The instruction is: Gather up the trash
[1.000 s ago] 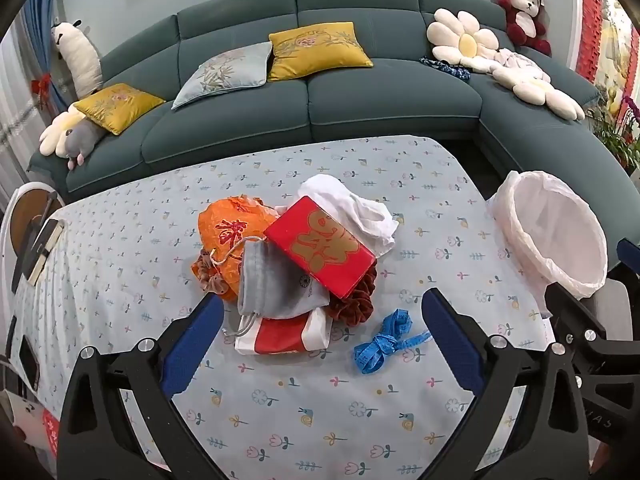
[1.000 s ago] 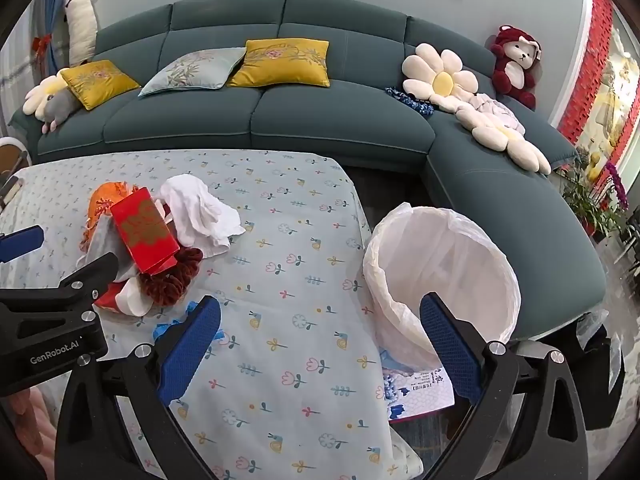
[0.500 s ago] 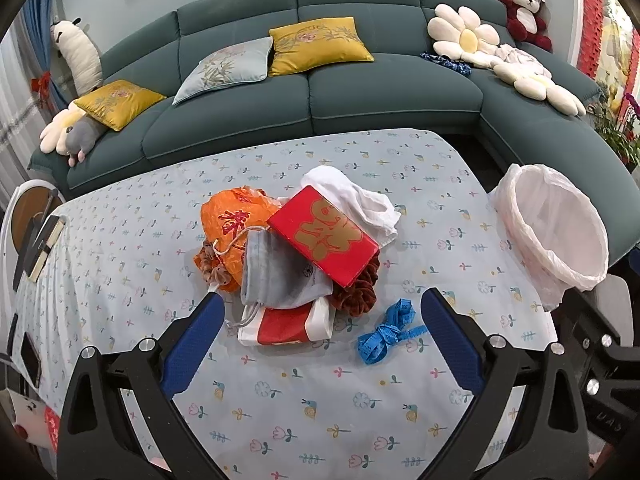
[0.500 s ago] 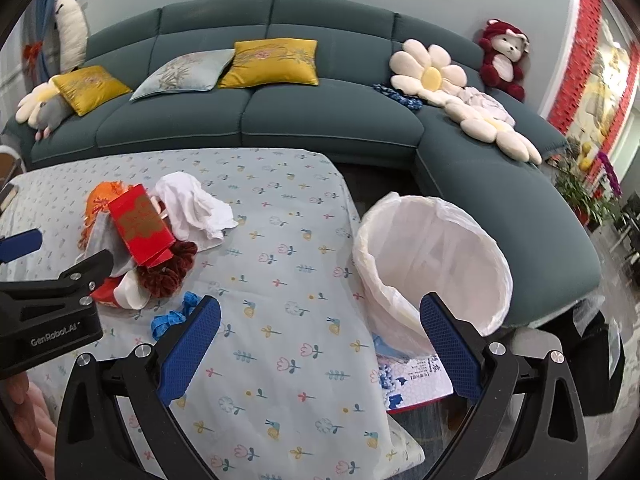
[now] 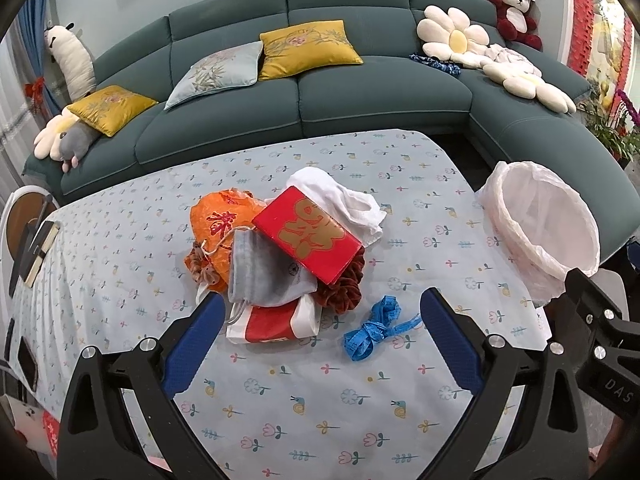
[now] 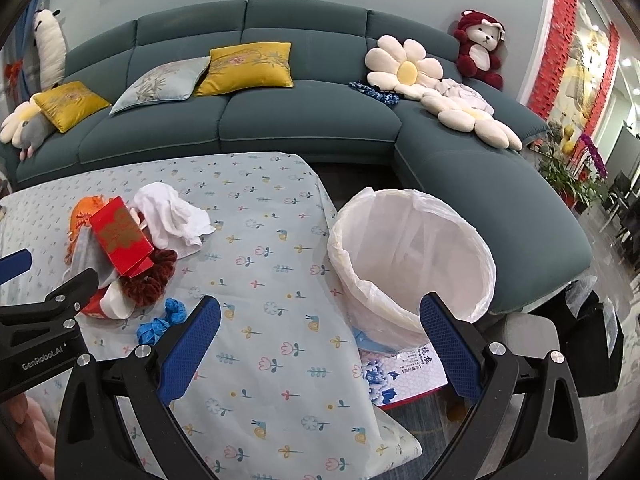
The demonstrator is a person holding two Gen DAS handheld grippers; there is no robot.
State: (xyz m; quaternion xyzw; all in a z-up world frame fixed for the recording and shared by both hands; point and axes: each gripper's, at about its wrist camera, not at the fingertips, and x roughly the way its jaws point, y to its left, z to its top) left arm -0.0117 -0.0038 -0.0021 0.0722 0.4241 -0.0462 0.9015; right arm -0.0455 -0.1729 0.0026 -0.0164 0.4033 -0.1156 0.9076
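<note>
Left gripper [image 5: 320,320], jaws spread and empty, hovers before the trash pile [image 5: 280,248]; lined bin [image 6: 412,256] waits alongside, ready for drops.

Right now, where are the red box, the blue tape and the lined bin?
red box [image 5: 310,236], left wrist view, gold-printed top face.
blue tape [image 5: 370,334], left wrist view, knotted middle.
lined bin [image 6: 478,254], right wrist view, bag-covered rim.
</note>
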